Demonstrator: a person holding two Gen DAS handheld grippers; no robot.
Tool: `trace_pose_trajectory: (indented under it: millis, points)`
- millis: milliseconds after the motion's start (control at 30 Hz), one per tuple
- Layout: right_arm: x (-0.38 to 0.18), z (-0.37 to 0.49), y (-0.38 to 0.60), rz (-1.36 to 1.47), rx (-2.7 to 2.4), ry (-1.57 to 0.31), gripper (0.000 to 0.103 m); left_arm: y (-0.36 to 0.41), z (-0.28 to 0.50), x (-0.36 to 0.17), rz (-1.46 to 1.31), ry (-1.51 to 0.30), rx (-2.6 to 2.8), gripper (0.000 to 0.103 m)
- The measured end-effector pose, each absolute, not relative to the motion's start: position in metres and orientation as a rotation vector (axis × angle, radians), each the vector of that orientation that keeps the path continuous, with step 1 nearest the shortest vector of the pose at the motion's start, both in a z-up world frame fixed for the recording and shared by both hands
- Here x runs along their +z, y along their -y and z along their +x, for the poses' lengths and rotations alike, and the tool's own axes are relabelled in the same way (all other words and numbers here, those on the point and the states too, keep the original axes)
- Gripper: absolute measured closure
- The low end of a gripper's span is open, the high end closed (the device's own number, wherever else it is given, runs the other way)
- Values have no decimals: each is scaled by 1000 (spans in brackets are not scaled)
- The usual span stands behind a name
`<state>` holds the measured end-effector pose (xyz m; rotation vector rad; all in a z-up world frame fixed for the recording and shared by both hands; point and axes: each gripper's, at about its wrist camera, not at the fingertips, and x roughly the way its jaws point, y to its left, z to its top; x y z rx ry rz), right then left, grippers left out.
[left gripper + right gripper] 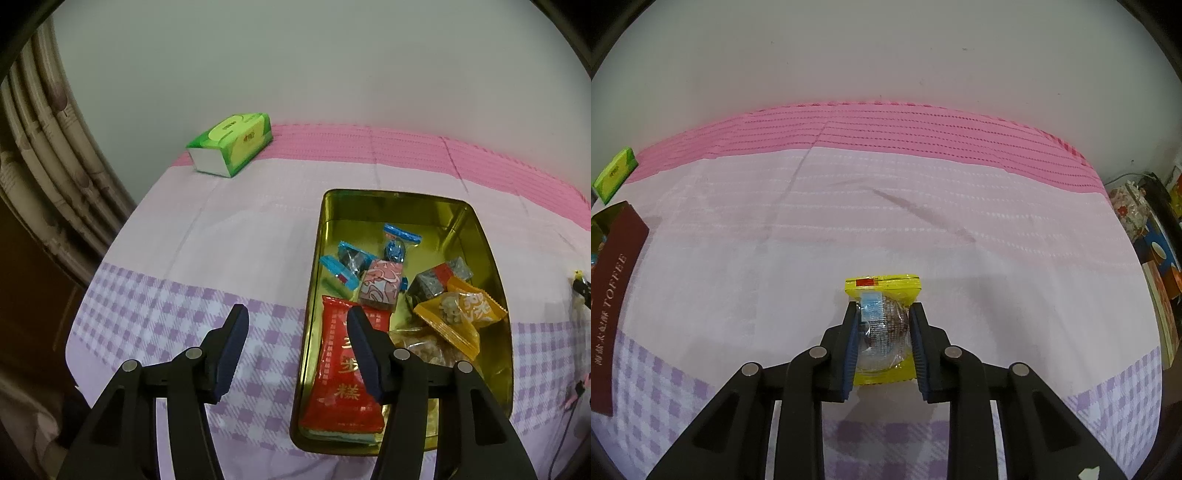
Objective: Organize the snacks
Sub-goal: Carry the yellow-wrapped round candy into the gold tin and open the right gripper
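Right now the right gripper [882,339] pinches a yellow-wrapped snack [882,325] between its blue pads, jaws pressed against the packet's two sides. Whether the packet rests on the checked tablecloth [923,221] or is just lifted cannot be told. The toffee tin [314,280] is the landmark: in the right wrist view its maroon side shows at the far left edge, so the packet sits well to the right of the tin. Inside the tin lie a red packet [338,369], blue-wrapped sweets [349,260], an orange packet [458,317] and others. The left gripper [295,350] hovers over the tin's near-left rim, jaws spread and holding nothing. The step in hand looks like a pickup. The next move likely calls for carrying the packet leftward and releasing it above the tin's open far half.
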<state>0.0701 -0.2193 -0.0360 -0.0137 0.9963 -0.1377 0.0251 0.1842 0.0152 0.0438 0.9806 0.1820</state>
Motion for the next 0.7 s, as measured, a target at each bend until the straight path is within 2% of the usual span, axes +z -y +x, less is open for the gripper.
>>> trace_pose_trajectory:
  millis: [167, 700]
  points:
    - [-28, 66, 212, -5, -124, -993, 79, -189, 24, 17, 36, -978, 181, 43]
    - [8, 57, 140, 1, 65, -974, 79, -208, 23, 19, -7, -985, 224, 42]
